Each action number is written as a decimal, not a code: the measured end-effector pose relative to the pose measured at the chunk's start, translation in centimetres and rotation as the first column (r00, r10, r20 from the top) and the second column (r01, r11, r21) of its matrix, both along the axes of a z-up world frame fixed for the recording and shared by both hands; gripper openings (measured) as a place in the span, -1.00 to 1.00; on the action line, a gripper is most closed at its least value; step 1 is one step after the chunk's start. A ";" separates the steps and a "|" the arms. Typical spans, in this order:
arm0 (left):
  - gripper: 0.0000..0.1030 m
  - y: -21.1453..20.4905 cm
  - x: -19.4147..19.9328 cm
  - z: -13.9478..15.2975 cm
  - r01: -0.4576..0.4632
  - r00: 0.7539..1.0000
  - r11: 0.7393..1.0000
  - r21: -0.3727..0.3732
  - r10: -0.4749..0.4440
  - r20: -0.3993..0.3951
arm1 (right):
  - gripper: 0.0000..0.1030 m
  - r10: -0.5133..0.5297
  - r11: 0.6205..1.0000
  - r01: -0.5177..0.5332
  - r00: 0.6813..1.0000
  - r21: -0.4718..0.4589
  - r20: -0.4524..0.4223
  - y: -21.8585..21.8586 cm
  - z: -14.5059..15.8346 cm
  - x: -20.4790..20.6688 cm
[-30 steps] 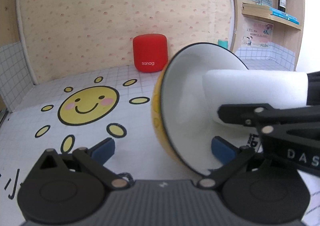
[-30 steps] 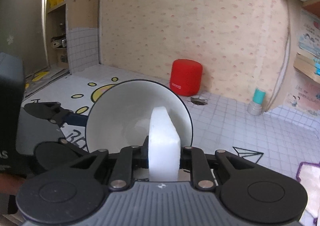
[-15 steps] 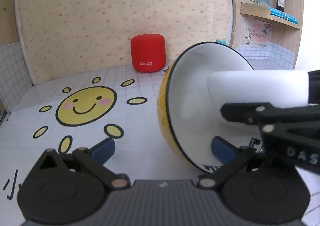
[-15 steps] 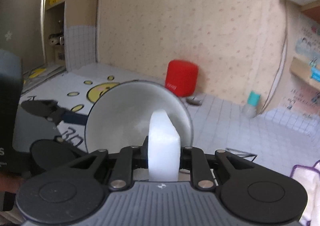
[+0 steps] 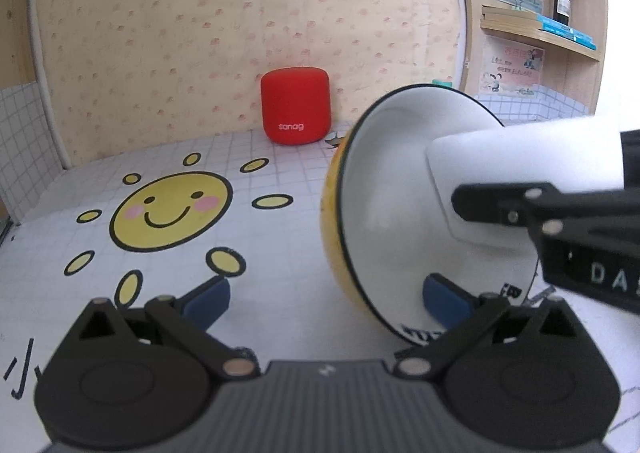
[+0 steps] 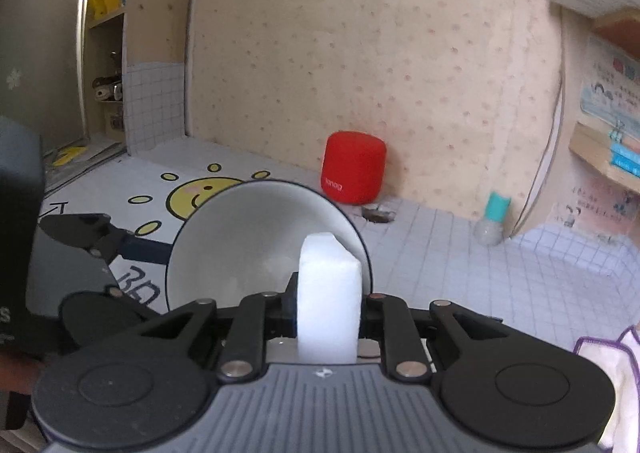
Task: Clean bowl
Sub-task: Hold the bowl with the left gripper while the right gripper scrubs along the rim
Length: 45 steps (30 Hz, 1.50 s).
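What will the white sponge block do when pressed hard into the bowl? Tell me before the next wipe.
The white sponge block probably squashes rather than stays stiff: the right tongs already pinch it at its base. It looks light and foamy, so it should bend against the white-inside, yellow-outside bowl. It seems unlikely to slip, since the tongs are shut tight on it.

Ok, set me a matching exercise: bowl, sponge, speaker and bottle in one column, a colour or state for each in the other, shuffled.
Things:
1 bowl
2 sponge
3 speaker
4 bottle

Matches:
A red all over
B teal cap
C yellow outside, tipped on its side
D white block

Pairs: 1-C; 2-D; 3-A; 4-B
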<state>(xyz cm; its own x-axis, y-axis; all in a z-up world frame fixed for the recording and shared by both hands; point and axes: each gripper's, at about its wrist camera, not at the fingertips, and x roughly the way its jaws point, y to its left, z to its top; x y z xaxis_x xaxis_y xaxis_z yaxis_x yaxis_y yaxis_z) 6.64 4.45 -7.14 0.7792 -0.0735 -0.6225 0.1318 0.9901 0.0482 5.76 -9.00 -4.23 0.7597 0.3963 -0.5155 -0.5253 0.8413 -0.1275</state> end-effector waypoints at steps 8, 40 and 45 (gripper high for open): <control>1.00 -0.6 0.5 -0.1 0.004 1.000 1.000 0.000 -0.004 -0.005 | -0.67 -0.008 1.000 0.008 0.999 0.008 -0.035 -0.7 -0.4 0.2; 0.98 -1.5 0.7 -0.3 0.036 0.999 0.999 -0.012 -0.036 -0.002 | -0.67 -0.027 1.000 0.028 0.999 0.014 -0.026 -2.0 -0.2 0.4; 0.98 -1.9 0.7 -0.4 0.045 0.999 0.999 -0.008 -0.045 0.000 | -0.67 -0.028 0.999 0.029 0.998 0.026 -0.051 -2.3 -0.5 0.4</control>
